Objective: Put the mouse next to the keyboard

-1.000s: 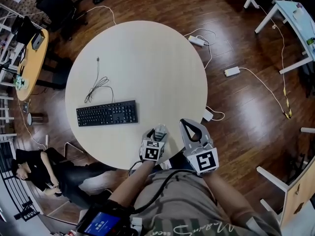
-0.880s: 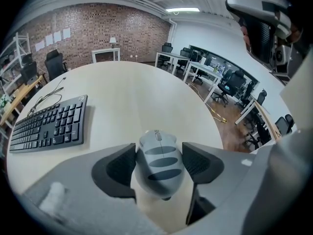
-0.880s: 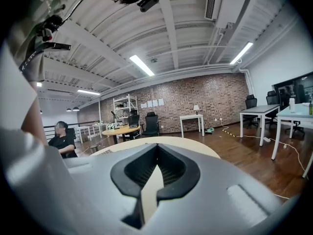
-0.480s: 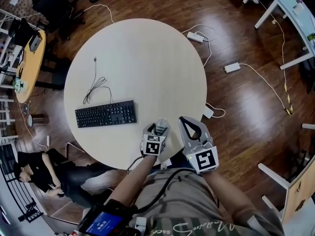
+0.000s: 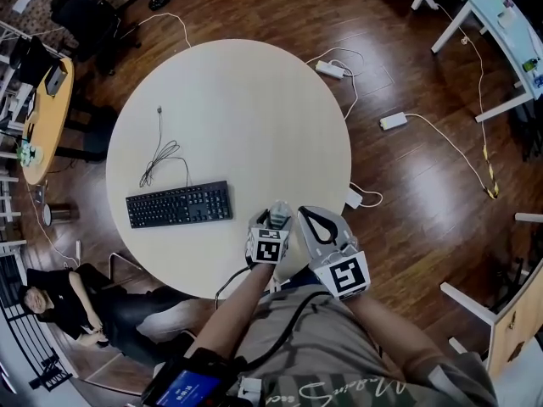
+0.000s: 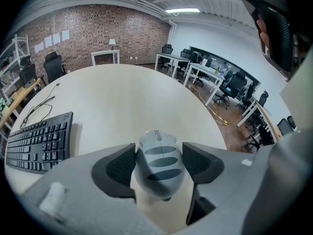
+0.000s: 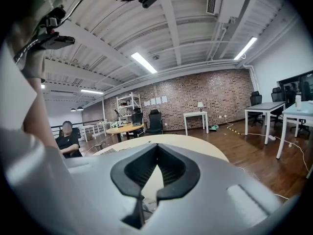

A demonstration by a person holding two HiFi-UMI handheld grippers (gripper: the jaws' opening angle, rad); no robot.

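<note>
A grey mouse [image 6: 158, 161] sits between the dark pads of my left gripper [image 6: 157, 165], which is shut on it. In the head view that left gripper [image 5: 274, 219] hangs over the near edge of the round white table [image 5: 254, 108], with the mouse [image 5: 276, 221] in it. The black keyboard [image 5: 179, 204] lies flat on the table to the left of the gripper, about a hand's width away; in the left gripper view the keyboard [image 6: 38, 142] is at the left edge. My right gripper [image 5: 307, 214] is just right of the left one, shut with nothing in it, its tips touching [image 7: 157, 147].
A thin black cable [image 5: 161, 153] curls on the table behind the keyboard. Power strips [image 5: 393, 121] and cords lie on the wooden floor at the right. A person [image 5: 59, 299] sits by the table's lower left. A small wooden table [image 5: 47, 113] stands far left.
The right gripper has drawn a little closer to the left one. The left gripper keeps the mouse at the table's near edge. The keyboard has not moved.
</note>
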